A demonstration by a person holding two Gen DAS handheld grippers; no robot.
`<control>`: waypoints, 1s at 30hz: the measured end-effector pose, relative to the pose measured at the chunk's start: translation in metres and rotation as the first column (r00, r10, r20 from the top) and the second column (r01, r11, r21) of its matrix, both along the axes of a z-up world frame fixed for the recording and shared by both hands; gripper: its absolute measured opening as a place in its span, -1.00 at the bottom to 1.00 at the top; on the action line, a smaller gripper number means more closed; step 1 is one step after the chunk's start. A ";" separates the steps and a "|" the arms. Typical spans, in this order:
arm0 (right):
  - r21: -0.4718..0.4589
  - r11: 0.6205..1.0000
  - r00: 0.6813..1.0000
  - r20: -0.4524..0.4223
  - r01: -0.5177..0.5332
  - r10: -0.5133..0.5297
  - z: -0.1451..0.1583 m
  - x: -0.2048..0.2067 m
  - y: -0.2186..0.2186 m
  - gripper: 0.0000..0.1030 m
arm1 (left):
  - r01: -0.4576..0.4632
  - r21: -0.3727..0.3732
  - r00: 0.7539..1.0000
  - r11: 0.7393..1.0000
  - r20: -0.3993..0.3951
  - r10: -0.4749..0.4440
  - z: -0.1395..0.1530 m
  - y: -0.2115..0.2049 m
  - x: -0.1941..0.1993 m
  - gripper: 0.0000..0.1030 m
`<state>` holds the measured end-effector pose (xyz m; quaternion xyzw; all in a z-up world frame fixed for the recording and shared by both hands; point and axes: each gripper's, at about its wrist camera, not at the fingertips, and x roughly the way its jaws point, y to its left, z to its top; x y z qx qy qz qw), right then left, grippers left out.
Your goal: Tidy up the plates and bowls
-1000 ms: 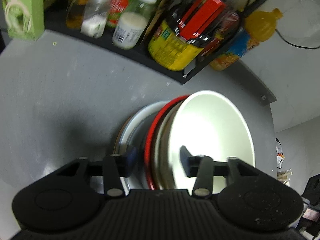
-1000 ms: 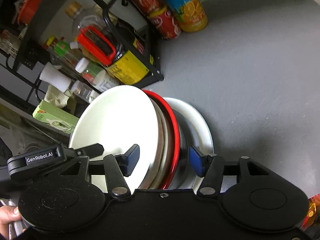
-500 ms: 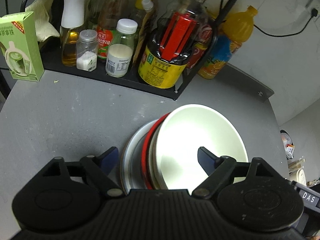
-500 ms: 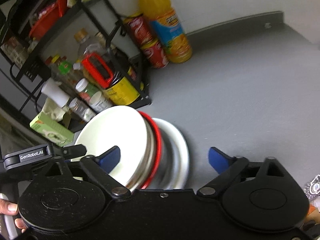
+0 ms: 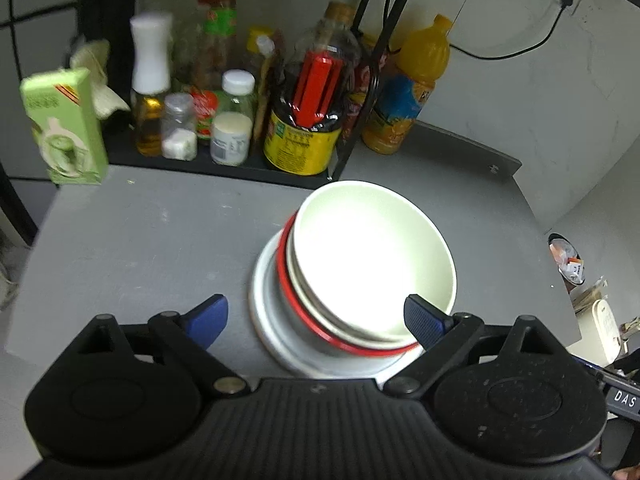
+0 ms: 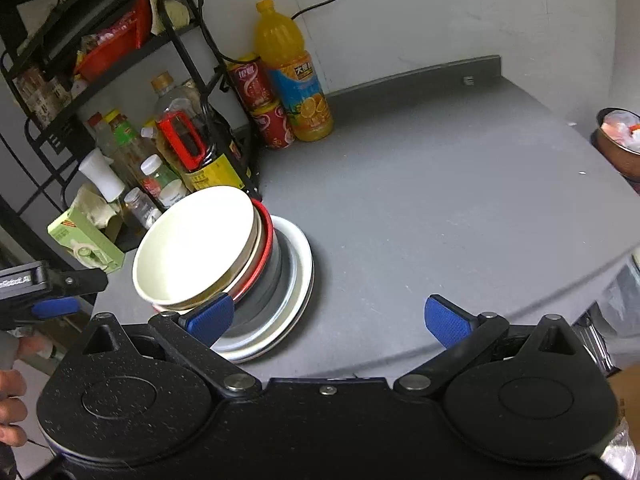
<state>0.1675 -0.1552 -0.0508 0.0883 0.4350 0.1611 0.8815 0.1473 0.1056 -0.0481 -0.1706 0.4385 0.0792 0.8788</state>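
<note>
A stack of dishes stands on the grey table (image 5: pixel 160 232). A white bowl (image 5: pixel 372 256) sits on top, over a red-rimmed bowl (image 5: pixel 296 300), a metal bowl and a white plate (image 5: pixel 264 320) at the bottom. The white bowl (image 6: pixel 196 248), the red-rimmed bowl (image 6: pixel 266 248) and the plate (image 6: pixel 296 280) also show in the right wrist view. My left gripper (image 5: pixel 316 318) is open and empty, just short of the stack. My right gripper (image 6: pixel 328 318) is open and empty, to the right of the stack and pulled back from it. The left gripper's tip (image 6: pixel 52 284) shows at the left of the right wrist view.
A black rack (image 5: pixel 280 172) with bottles and jars stands behind the stack. A green carton (image 5: pixel 64 128) is at the left, an orange juice bottle (image 6: pixel 296 76) and red cans (image 6: pixel 260 104) at the back. The table's edge (image 6: pixel 560 300) runs near on the right.
Both grippers have opened wide, let go of the stack and pulled back and up. The stack now rests on the table.
</note>
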 end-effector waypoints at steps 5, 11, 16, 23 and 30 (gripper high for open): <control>-0.010 1.000 0.999 0.046 0.025 -0.025 0.020 -0.029 -0.007 0.99 | 0.030 0.027 0.999 0.999 0.032 -0.031 0.021 -0.012 -0.030 0.87; -0.021 0.999 0.995 0.092 0.030 -0.028 0.040 -0.059 -0.011 0.99 | 0.060 0.030 0.996 0.998 0.066 -0.061 0.039 -0.027 -0.063 0.90; -0.030 0.999 0.993 0.119 0.026 -0.022 0.052 -0.083 -0.010 1.00 | 0.057 0.026 0.993 0.998 0.100 -0.060 0.055 -0.037 -0.092 0.93; -0.034 0.999 0.987 0.160 0.027 -0.021 0.066 -0.113 -0.010 1.00 | 0.064 0.049 0.991 0.997 0.118 -0.069 0.070 -0.048 -0.124 0.95; -0.049 0.997 0.981 0.188 0.054 -0.043 0.076 -0.138 -0.008 1.00 | 0.118 0.096 0.981 0.988 0.141 -0.131 0.080 -0.058 -0.151 0.97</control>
